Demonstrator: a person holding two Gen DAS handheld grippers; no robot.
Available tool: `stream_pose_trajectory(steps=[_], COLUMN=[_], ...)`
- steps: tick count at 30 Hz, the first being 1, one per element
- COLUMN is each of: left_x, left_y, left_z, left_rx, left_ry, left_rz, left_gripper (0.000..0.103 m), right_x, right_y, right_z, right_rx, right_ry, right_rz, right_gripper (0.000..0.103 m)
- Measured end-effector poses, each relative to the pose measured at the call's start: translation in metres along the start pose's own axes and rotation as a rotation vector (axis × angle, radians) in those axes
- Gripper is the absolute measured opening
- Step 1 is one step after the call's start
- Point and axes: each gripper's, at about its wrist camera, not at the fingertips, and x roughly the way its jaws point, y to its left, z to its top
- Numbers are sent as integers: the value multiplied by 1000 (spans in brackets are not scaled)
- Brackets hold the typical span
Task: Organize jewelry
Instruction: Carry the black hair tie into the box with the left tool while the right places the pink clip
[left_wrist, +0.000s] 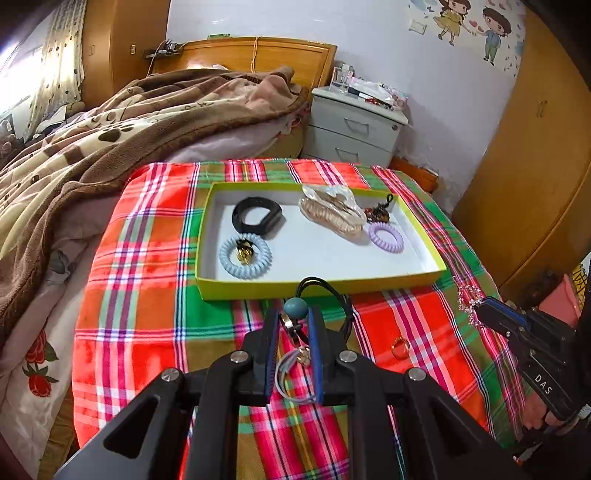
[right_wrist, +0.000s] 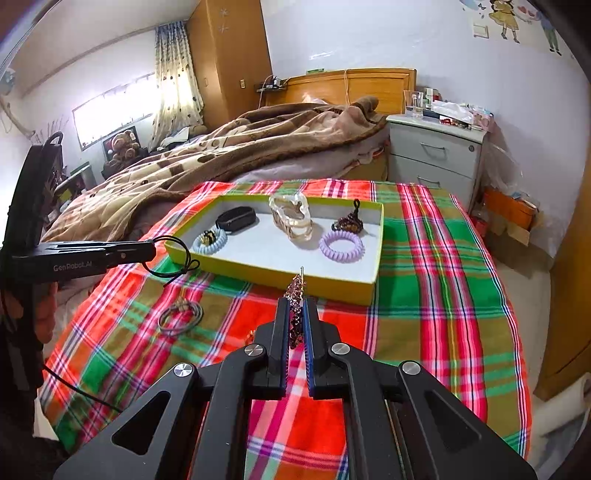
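A yellow-rimmed white tray (left_wrist: 317, 286) (right_wrist: 273, 271) on the plaid cloth holds a black band (left_wrist: 257, 215), a pale blue coil tie (left_wrist: 245, 256), a clear claw clip (left_wrist: 332, 210), a beaded charm (left_wrist: 378, 212) and a purple coil tie (left_wrist: 386, 237). My left gripper (left_wrist: 293, 317) is shut on a black cord necklace with a teal bead (left_wrist: 295, 307), held just before the tray's near wall; its cord (right_wrist: 177, 254) hangs in the right wrist view. My right gripper (right_wrist: 296, 306) is shut on a sparkly beaded hairpin (right_wrist: 295, 295), also seen in the left wrist view (left_wrist: 467, 301).
A grey hair tie (right_wrist: 181, 314) and a gold ring (left_wrist: 399, 347) lie on the plaid cloth (right_wrist: 424, 295). A bed with a brown blanket (left_wrist: 110, 140) lies left. A white nightstand (left_wrist: 354, 129) stands behind, a wooden wardrobe (left_wrist: 535, 166) on the right.
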Motion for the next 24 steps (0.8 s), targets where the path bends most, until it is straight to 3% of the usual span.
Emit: stream_pose_trajectory(steps=[11, 24], left_x=[5, 51], left_y=[20, 48], left_z=[28, 59], left_rx=[-33, -95], left_ry=[-29, 12], left_rz=[14, 33], left_gripper=[16, 16], right_x=[22, 90], right_y=[15, 17], right_z=[36, 58], right_rx=[-5, 41], right_ry=[-37, 28], right_rz=[38, 72], right_gripper=[7, 7])
